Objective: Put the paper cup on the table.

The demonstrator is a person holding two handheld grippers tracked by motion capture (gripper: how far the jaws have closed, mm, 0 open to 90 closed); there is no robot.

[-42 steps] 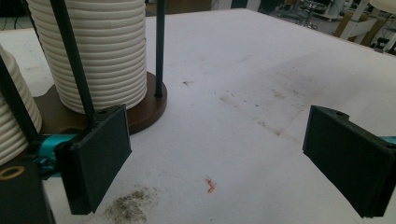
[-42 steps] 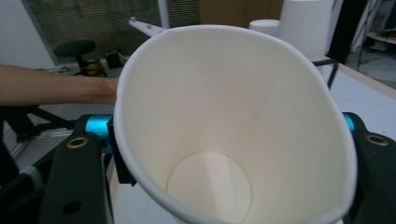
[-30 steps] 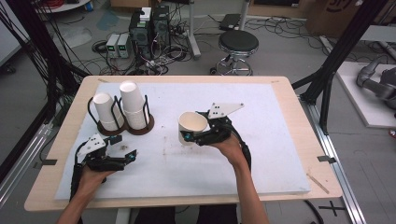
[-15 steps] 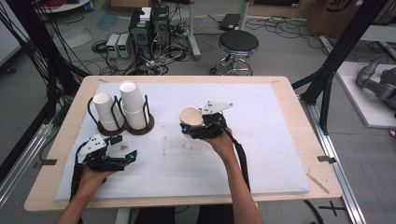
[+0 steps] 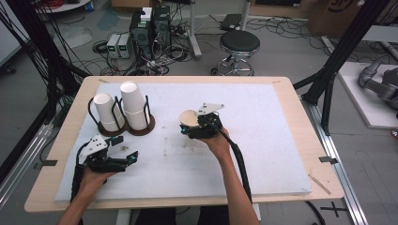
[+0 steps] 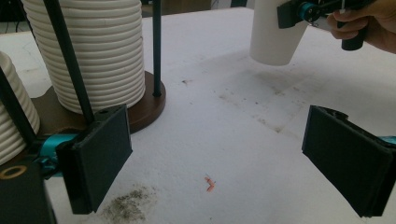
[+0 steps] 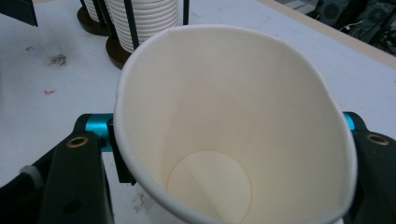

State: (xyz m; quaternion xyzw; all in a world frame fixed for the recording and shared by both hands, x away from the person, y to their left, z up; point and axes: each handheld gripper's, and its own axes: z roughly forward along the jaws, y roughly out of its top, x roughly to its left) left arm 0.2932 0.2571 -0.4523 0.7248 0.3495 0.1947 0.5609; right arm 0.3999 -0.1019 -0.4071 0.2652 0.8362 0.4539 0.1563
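Gripping a white paper cup (image 5: 189, 118) by its side walls, the right gripper (image 5: 195, 127) is holding it mouth-up, clear of the white mat (image 5: 263, 140) near the table's middle; the rim is squeezed out of round between the jaws. The left gripper (image 5: 127, 158) is resting near the front left corner, its jaws standing wide apart with nothing between them. Two stacks of cups (image 5: 123, 110) are sitting in wire-frame holders (image 5: 148, 115) on brown bases at the left.

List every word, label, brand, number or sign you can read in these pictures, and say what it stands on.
None can be read.
The cardboard box at the top right of the high view bears a dark mark, cut off and too blurred to read.
The paper cup and the cup stacks are plain white.
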